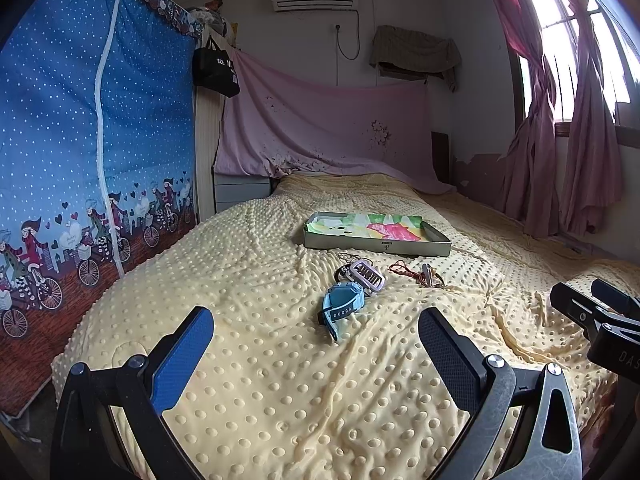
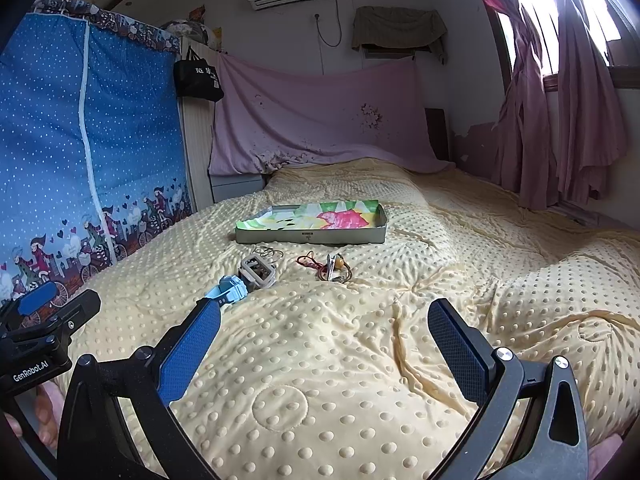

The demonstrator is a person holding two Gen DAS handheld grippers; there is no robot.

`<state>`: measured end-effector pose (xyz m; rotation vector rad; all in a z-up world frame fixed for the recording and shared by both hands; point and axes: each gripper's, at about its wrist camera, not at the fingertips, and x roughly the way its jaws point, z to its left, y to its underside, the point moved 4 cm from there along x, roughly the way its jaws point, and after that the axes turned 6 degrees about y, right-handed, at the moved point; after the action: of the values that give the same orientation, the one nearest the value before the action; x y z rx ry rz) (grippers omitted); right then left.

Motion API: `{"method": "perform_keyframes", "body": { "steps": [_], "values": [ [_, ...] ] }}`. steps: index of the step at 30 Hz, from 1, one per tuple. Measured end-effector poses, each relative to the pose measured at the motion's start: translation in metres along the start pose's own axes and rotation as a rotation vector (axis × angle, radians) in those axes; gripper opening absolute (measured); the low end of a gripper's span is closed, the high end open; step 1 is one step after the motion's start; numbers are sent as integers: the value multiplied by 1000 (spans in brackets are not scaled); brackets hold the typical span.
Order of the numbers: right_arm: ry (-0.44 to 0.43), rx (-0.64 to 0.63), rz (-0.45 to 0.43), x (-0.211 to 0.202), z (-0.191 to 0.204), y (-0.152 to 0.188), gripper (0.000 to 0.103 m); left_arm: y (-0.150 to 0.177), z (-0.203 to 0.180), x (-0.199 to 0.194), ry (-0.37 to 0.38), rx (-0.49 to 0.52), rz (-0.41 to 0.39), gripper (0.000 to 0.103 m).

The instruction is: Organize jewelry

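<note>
Nothing looks sorted yet. The shallow grey rectangular tray with a bright green, yellow and pink paper lining (image 1: pixel 378 236) sits toward the far middle of the pale yellow dotted bedspread (image 1: pixel 256 360), and no jewelry shows inside it. All the pieces lie loose on the bedspread just on its near side.

Nearest is the light blue children's wristwatch (image 1: pixel 342 308); its long axis runs near-to-far with a slight tilt, one strap end pointing at the camera and the face turned up. Touching its far end is a pale lilac watch with a ridged rectangular face (image 1: pixel 366 274), angled toward the right. Thin wire rings (image 2: pixel 269 254) lie beyond it. To the right, apart from the watches, is a tangle of red cord and brownish cords with a small clip (image 1: pixel 422 274); its orientation is unclear.

The left claw (image 1: pixel 316 340) stands wide apart and empty, near the blue watch. The right claw (image 2: pixel 324 336) is likewise spread and holds nothing.

Every piece remains to be moved, judging by the empty tray.
</note>
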<state>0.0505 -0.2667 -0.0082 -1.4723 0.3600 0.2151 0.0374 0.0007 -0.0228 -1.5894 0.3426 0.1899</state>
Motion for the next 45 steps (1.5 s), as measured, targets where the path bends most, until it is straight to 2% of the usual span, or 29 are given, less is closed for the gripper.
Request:
{"method": "perform_keyframes", "body": {
  "steps": [45],
  "values": [
    [5, 0, 9, 2, 0, 6, 102, 7, -1, 3, 3, 2, 6, 103]
  ]
}}
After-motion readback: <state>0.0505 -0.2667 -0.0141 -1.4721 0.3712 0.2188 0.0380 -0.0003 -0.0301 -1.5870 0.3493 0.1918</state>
